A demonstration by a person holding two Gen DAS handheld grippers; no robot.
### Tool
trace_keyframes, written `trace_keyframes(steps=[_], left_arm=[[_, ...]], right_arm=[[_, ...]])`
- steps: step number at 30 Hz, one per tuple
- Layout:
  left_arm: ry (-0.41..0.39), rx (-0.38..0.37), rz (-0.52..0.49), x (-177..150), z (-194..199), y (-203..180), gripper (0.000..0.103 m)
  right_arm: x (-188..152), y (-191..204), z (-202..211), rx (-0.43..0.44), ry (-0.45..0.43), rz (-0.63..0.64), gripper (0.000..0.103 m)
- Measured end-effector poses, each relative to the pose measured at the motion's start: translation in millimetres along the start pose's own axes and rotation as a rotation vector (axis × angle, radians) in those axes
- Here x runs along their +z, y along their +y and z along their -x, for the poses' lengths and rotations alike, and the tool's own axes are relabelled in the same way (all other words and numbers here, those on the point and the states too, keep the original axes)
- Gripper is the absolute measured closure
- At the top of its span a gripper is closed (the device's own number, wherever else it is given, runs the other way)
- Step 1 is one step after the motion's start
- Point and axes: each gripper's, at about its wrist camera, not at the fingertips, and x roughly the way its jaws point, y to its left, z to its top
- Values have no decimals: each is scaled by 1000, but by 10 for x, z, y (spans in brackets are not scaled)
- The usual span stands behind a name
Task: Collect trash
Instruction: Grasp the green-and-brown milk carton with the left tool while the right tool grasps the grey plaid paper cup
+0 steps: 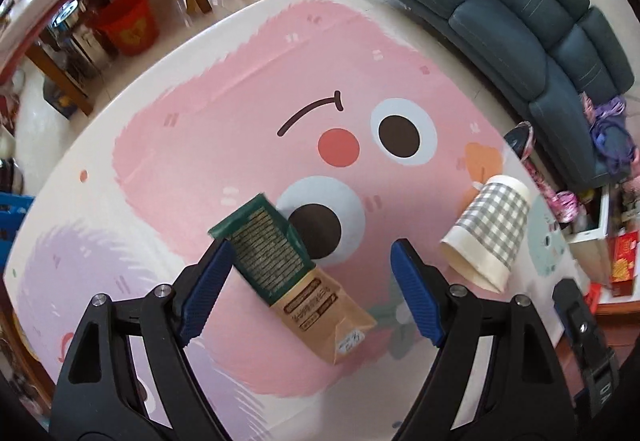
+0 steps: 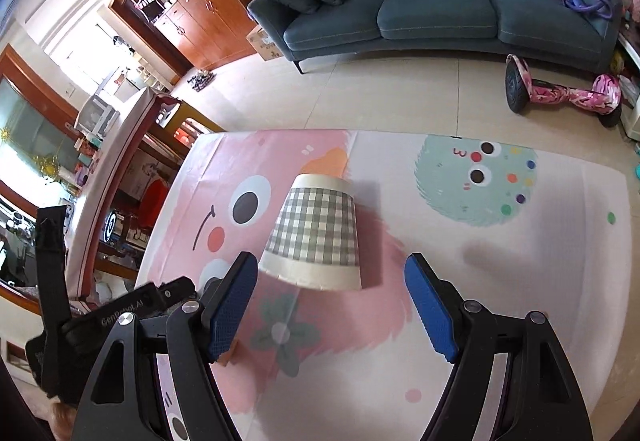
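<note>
On the play mat [image 1: 208,89], carton [image 1: 288,273] and cup [image 2: 316,237] before wide-open, empty jaws.

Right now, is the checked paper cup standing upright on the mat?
No, the checked paper cup lies tipped over on the play mat, ahead of the open right gripper.

Black claws [image 1: 310,291], ribbed blue pads [image 2: 230,309]

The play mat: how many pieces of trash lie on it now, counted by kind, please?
Paper cup, grey check pattern, lying on its side: 1
Flattened carton, green and tan: 1
Total on the play mat: 2
Both grippers, left and right, are open and hold nothing.
</note>
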Motion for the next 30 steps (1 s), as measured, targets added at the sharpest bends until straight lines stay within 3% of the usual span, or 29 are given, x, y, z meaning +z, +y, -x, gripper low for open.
trace_keyframes(steps=[7,15,19,25,30], left_arm=[[-19,68,-47,-133,-77,-4,25],[-22,25,-8,-259,21,395,25],[-1,-12,26,-254,108,671,25],[81,-78,109,-203,77,784,25],[98,-54,129,-165,24,679,25]], right_arm=[[143,-61,-409,39,50,-32,26],[219,-7,-1008,63,139,-78,26],[180,76,-1168,71,165,-54,43],[55,309,-1209,56,162,37,48],[-54,454,-1223,68,170,60,52]])
